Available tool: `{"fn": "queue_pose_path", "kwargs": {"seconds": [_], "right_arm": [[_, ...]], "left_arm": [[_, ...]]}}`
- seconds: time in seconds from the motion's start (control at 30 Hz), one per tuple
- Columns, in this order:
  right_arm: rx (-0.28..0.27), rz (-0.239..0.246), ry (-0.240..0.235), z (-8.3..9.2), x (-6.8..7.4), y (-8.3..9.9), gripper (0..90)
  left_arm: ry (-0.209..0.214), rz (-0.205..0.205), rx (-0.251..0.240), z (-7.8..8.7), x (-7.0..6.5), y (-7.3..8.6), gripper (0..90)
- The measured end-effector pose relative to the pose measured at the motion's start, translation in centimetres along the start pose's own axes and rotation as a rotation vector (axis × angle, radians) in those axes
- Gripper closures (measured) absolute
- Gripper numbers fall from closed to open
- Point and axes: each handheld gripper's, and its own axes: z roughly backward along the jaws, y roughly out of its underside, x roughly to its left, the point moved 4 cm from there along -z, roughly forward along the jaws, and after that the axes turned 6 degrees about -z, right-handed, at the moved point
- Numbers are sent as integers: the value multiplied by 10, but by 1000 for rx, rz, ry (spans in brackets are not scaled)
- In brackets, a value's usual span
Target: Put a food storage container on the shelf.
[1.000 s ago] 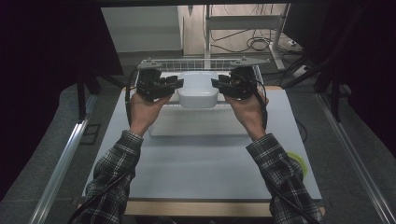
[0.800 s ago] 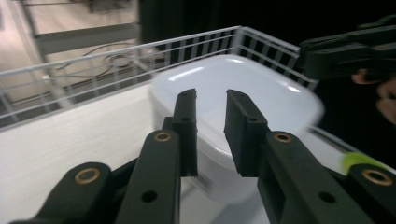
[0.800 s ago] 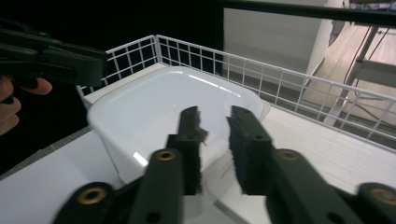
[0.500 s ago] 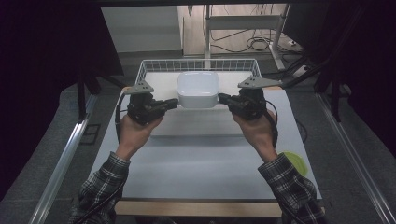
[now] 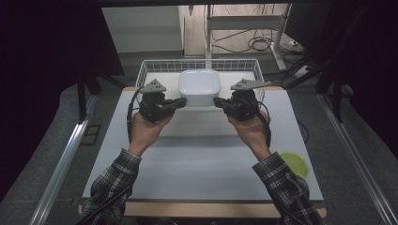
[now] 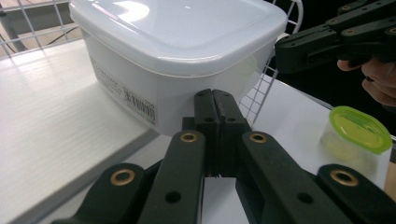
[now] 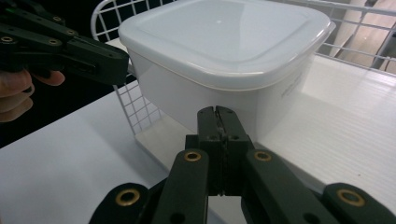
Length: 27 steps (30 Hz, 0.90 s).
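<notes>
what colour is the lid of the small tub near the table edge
Bright yellow-green lid, clearest in the left gripper view.

The high view is dim, with black corners at ten and two o'clock. The table (image 5: 202, 154) glows pale in the middle. In both gripper views light from twelve o'clock makes shiny white spots on the box lid (image 6: 177, 23). The black jaws at six o'clock look a bit soft.
</notes>
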Motion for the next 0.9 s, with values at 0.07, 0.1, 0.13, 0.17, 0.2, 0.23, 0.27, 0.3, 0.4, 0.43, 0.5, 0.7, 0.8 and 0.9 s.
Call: {"fn": "queue_pose_path", "kwargs": {"seconds": [0.07,0.1,0.13,0.17,0.2,0.23,0.27,0.3,0.4,0.43,0.5,0.7,0.8,0.9], "right_arm": [[1,-7,8,-2,-3,-1,897],[2,-10,11,-4,-4,-2,897],[4,-9,16,-5,-5,-3,897],[4,-13,19,-6,-6,-3,897],[2,-18,21,-7,-8,-4,897],[3,-22,21,-8,-9,-5,897],[3,-21,24,-9,-10,-5,897],[5,-22,27,-10,-10,-6,897],[4,-31,35,-14,-13,-7,896],[4,-36,38,-15,-14,-7,896],[1,-43,44,-17,-16,-8,896],[0,-64,51,-23,-22,-9,895],[1,-75,54,-25,-24,-9,895],[0,-79,50,-26,-24,-8,895]], "left_arm": [[-2,6,5,-3,4,-2,899],[-5,11,5,-4,6,-3,899],[-5,15,4,-6,8,-4,899],[-4,19,5,-7,10,-5,899],[-6,22,6,-9,11,-5,899],[-5,24,6,-10,12,-6,898],[-4,25,6,-11,12,-6,898],[-7,25,9,-12,13,-7,899],[-14,24,13,-16,15,-8,899],[-17,28,13,-17,15,-8,898],[-14,32,16,-18,16,-9,898],[-24,35,28,-24,20,-9,898],[-27,40,29,-25,22,-8,898],[-19,37,25,-23,21,-7,898]]}}
